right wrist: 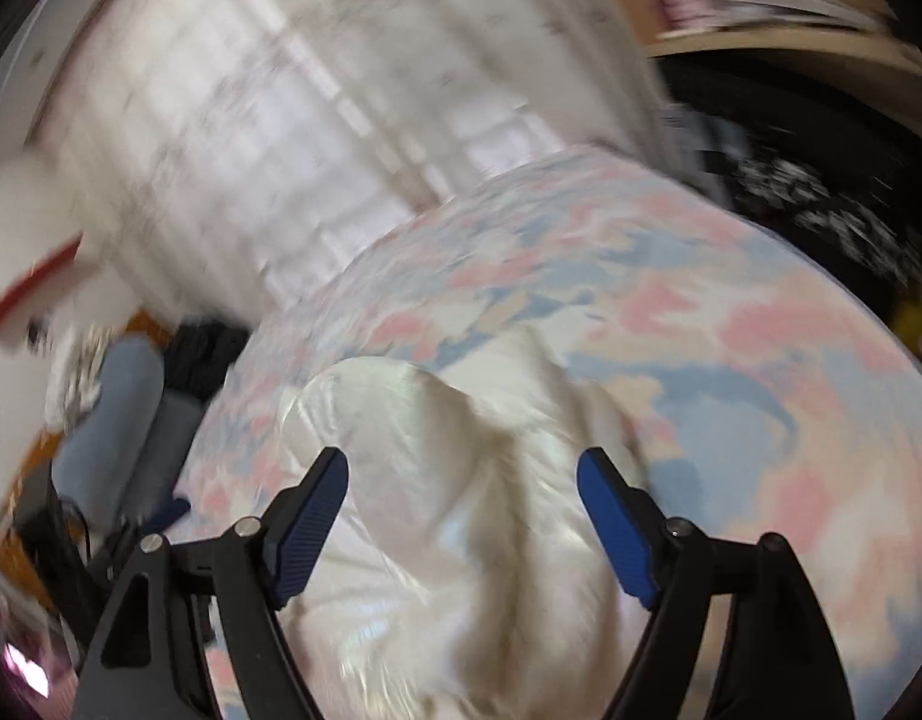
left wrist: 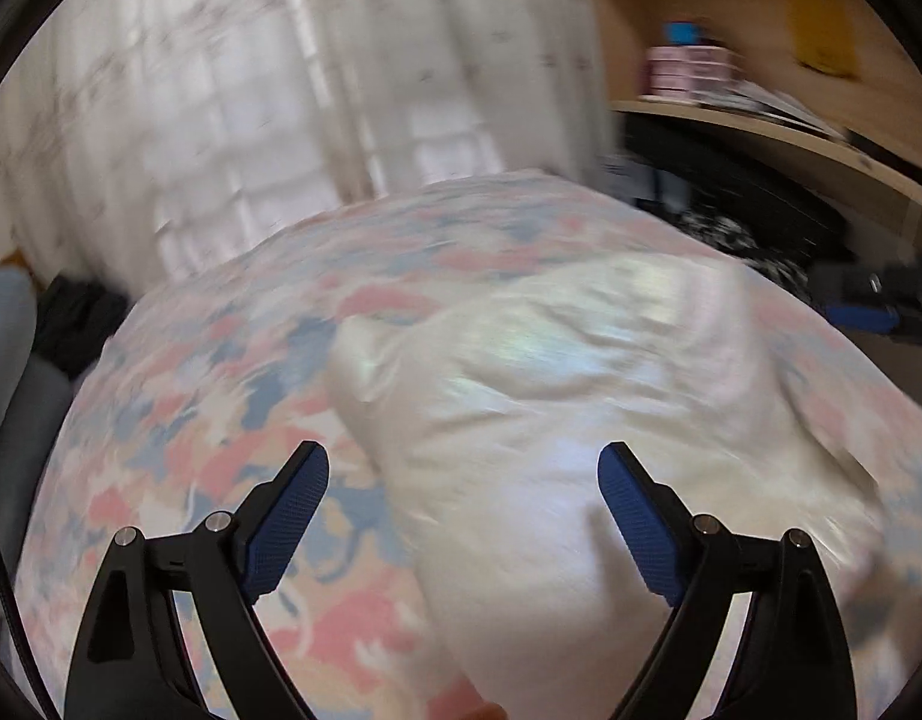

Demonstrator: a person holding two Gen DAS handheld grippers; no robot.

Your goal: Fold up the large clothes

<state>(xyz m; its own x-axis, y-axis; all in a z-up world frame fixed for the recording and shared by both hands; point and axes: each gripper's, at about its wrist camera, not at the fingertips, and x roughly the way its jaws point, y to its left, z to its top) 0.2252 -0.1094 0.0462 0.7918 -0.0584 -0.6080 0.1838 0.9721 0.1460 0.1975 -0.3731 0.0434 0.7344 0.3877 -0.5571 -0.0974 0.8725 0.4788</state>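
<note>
A cream white garment (left wrist: 557, 396) lies crumpled on a bed with a pink, blue and cream patterned sheet (left wrist: 209, 396). My left gripper (left wrist: 464, 480) is open and empty, above the garment's near left part. The garment also shows in the right wrist view (right wrist: 461, 480), bunched in folds on the sheet (right wrist: 731, 348). My right gripper (right wrist: 461, 483) is open and empty, just above the garment's middle. Both views are blurred by motion.
White curtains (left wrist: 269, 108) hang behind the bed. Wooden shelves (left wrist: 761, 90) with boxes and dark items stand at the back right. A grey cushion or seat (right wrist: 125, 408) and dark objects lie left of the bed.
</note>
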